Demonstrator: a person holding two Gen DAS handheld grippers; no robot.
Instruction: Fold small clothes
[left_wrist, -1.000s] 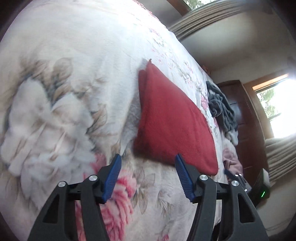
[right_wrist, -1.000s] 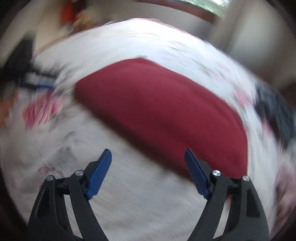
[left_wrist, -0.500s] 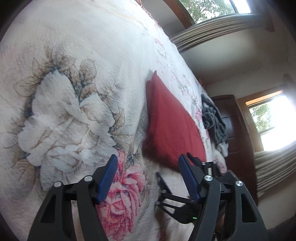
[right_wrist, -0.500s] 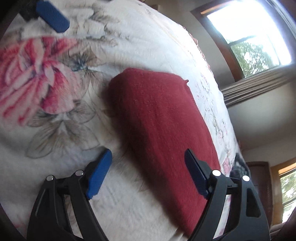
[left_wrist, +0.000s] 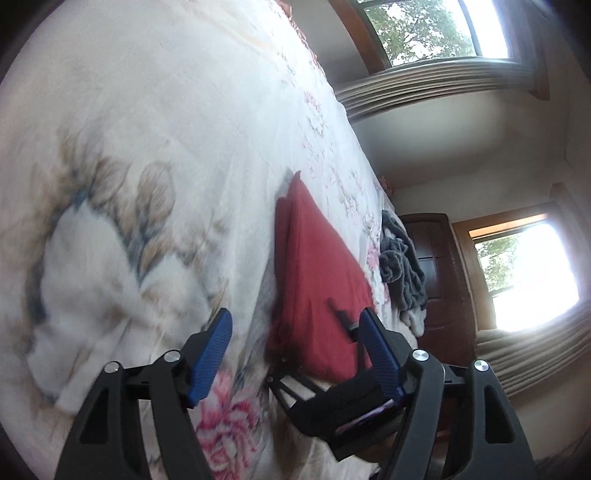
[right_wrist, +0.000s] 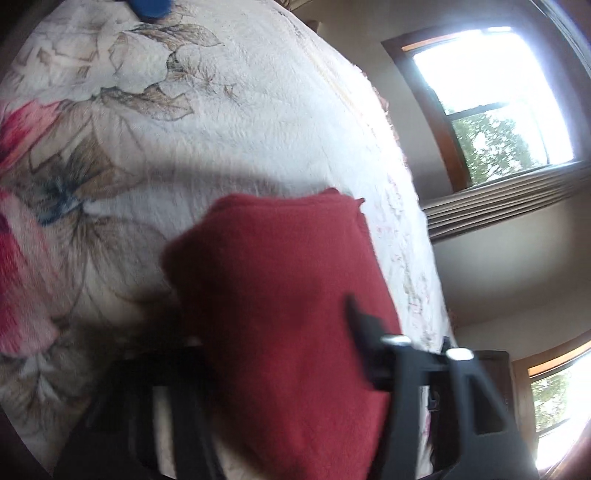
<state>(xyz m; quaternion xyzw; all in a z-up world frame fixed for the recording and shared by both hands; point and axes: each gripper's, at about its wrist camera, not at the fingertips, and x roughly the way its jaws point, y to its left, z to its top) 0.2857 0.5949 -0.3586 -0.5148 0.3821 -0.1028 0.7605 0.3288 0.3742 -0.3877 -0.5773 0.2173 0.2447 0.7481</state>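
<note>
1. Red cloth (left_wrist: 317, 273) lies on the flowered bedspread (left_wrist: 166, 122), already doubled into a flat, layered rectangle, so we judge that most of the folding is done.
2. Beyond the red cloth, near the far edge of the bed, a grey heap of clothes (left_wrist: 400, 269) waits unfolded; we think this work is left.
3. Our right gripper (right_wrist: 280, 373) is at the near end of the red cloth. The fabric covers its fingers, so we cannot tell if they are clamped.
4. Our left gripper (left_wrist: 295, 354) hangs just beside the near corner of the red cloth, jaws wide apart, holding nothing.
</note>
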